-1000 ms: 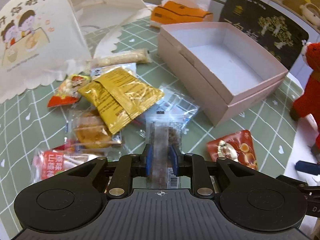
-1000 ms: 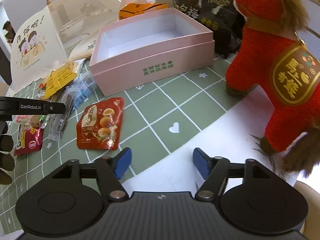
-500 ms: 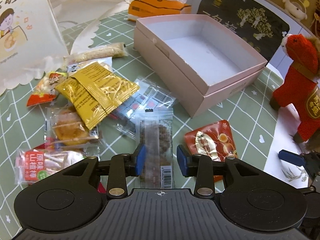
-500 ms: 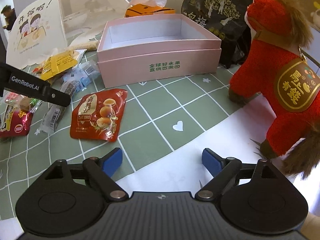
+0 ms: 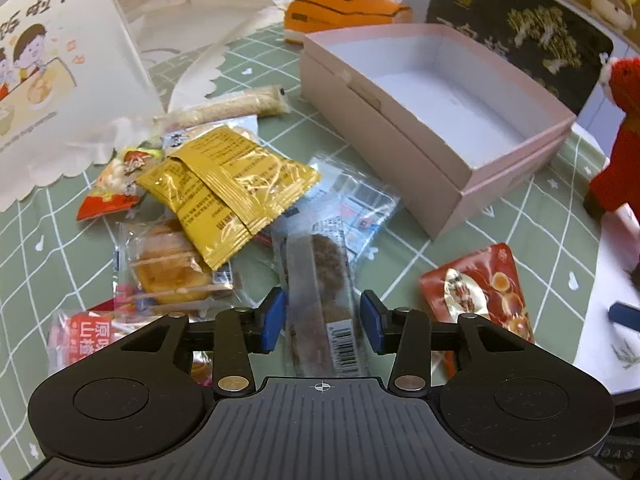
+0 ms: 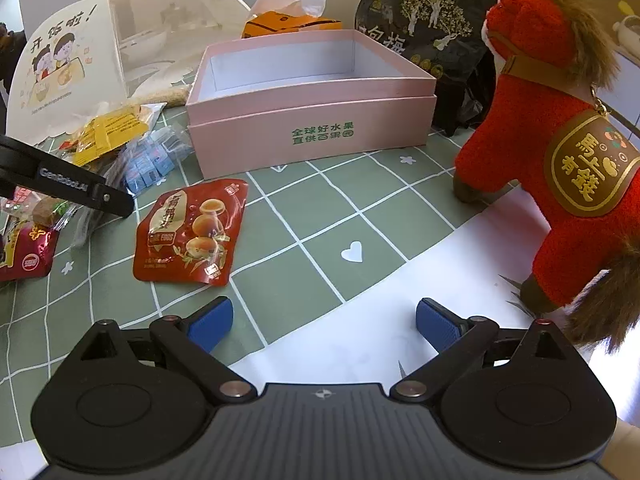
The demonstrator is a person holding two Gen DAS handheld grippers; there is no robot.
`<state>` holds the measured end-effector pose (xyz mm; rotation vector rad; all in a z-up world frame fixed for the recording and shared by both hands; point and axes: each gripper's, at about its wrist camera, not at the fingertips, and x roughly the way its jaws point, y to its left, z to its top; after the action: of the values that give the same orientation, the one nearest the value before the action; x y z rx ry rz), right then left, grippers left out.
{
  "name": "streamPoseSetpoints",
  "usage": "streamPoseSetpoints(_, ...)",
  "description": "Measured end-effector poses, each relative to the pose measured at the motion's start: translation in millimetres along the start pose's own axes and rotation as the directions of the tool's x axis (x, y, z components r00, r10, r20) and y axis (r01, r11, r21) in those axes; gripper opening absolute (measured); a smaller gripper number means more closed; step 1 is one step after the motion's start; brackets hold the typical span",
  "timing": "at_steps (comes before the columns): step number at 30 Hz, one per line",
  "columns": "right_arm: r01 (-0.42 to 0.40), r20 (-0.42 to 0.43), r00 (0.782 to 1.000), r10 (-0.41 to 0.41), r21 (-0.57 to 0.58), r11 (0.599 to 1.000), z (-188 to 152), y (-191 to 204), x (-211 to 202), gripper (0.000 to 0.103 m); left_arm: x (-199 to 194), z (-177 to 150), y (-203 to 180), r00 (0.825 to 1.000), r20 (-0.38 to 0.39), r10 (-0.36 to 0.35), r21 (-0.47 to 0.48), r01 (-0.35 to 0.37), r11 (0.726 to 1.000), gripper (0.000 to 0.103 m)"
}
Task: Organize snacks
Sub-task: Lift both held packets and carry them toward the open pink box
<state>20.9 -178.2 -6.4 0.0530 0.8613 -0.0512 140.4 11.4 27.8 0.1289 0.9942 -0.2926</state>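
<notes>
Several snack packs lie heaped on the green checked cloth: a yellow packet [image 5: 228,184], a clear-wrapped cake [image 5: 168,268] and a long clear-wrapped brown bar [image 5: 320,272]. My left gripper [image 5: 322,322] straddles the near end of that bar. Its jaws are opening and the blue pads stand just off the wrapper. A red egg pouch [image 5: 480,292] [image 6: 188,232] lies alone in front of the open, empty pink box [image 5: 400,140] [image 6: 312,128]. My right gripper [image 6: 324,320] hovers near the table's edge, jaws opening wide with nothing between them.
A red plush horse [image 6: 560,140] stands at the right. Behind the box are a black bag [image 6: 424,12] and an orange tissue box [image 5: 344,12]. A white mesh food cover [image 5: 60,60] stands behind the snack pile. The left gripper's arm [image 6: 64,184] crosses the right view's left edge.
The left jaws have opened off the brown bar, which now lies loose between them. The right jaws have spread wider and that gripper has shifted slightly.
</notes>
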Motion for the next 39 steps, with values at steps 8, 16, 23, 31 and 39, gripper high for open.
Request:
streamPoseSetpoints(8,-0.121,-0.056,0.991,0.12,-0.017,0.993,16,6,-3,0.096,-18,-16,16,0.991,-0.027,-0.134,-0.144,0.128,0.981,0.041)
streamPoseSetpoints(16,-0.157,-0.055,0.986,0.156,-0.018,0.987,56,37,21,0.095,-47,-55,-4,0.988,-0.093,-0.127,-0.115,0.116,0.987,0.04)
streamPoseSetpoints(23,-0.193,-0.114,0.977,0.179,-0.126,0.973,67,63,39,0.086,-53,-64,-12,0.985,-0.123,-0.125,-0.119,0.11,0.987,0.04)
streamPoseSetpoints(31,-0.185,-0.11,0.978,0.175,-0.094,0.978,54,22,9,0.047,-56,-54,-34,0.976,-0.118,-0.183,-0.083,0.173,0.981,0.04)
streamPoseSetpoints(39,-0.111,-0.077,0.991,0.11,-0.014,0.994,34,-25,-9,0.057,-58,-26,-54,0.974,-0.098,-0.203,-0.019,0.202,0.979,0.04)
